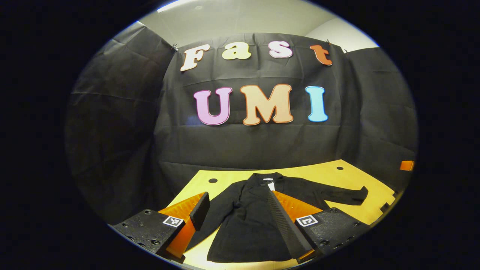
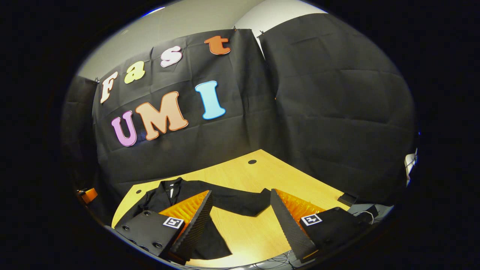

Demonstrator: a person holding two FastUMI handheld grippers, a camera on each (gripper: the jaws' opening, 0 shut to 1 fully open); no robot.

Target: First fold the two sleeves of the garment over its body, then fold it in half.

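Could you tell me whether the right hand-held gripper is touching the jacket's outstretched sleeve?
Apart. In the right gripper view, the right hand-held gripper stands open and the black jacket's sleeve lies flat on the wooden table beyond its fingertips, untouched.

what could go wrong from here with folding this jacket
The right sleeve lies stretched out flat on the table, so the open right gripper may scrape the wood or pinch too little cloth. The jacket is black and thick-looking, so the left gripper, open above its body, could drag the whole garment instead of lifting just a sleeve.
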